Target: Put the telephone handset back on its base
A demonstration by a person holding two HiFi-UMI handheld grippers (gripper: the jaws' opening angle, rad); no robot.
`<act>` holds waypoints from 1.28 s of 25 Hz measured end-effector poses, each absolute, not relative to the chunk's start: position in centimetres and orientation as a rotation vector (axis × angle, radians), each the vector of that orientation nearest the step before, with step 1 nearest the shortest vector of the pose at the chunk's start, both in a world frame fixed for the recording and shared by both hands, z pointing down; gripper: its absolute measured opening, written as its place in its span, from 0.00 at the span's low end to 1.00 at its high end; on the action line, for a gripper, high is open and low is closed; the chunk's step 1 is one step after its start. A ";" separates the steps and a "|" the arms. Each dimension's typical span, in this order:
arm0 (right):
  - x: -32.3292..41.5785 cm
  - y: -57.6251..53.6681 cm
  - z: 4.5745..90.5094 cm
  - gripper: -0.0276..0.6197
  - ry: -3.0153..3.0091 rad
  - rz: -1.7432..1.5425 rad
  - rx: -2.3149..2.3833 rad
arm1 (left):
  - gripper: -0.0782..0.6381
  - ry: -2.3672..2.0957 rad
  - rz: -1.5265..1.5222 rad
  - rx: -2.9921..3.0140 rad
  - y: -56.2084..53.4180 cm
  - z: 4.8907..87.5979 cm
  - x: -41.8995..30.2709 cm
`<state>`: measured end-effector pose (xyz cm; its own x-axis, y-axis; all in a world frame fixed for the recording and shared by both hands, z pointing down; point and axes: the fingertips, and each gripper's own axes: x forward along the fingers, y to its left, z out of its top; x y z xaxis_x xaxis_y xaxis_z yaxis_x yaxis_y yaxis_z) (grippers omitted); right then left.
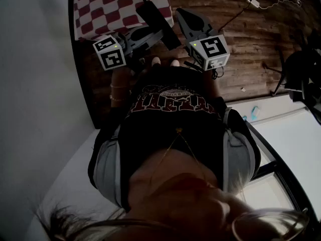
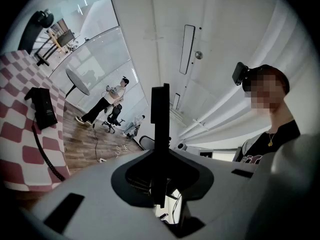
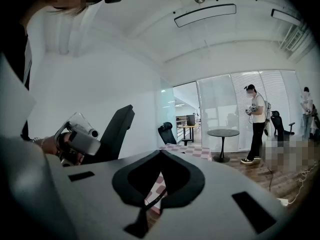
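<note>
The telephone [image 2: 42, 106] lies on the checked table [image 2: 15, 134], its coiled cord [image 2: 47, 154] trailing towards the table's near edge. It is too small and dark to tell handset from base. The left gripper [image 2: 160, 91] is held up beside the table, its jaws pressed together into one dark bar with nothing between them. The right gripper [image 1: 198, 31] is also raised off the table; its own view shows only the dark opening in its body, so how its jaws stand cannot be told.
</note>
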<state>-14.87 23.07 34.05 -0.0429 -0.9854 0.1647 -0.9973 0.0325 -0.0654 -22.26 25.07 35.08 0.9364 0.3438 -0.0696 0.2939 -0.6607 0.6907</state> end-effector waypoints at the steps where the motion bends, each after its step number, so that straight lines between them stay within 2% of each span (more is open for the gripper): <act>1: -15.0 23.1 34.3 0.07 -2.212 0.253 2.113 | 0.22 0.445 0.083 2.334 25.0 35.1 -22.3; 32: -14.0 23.7 36.3 0.07 -2.255 0.268 2.049 | 0.22 0.348 0.094 2.302 25.0 37.9 -20.6</act>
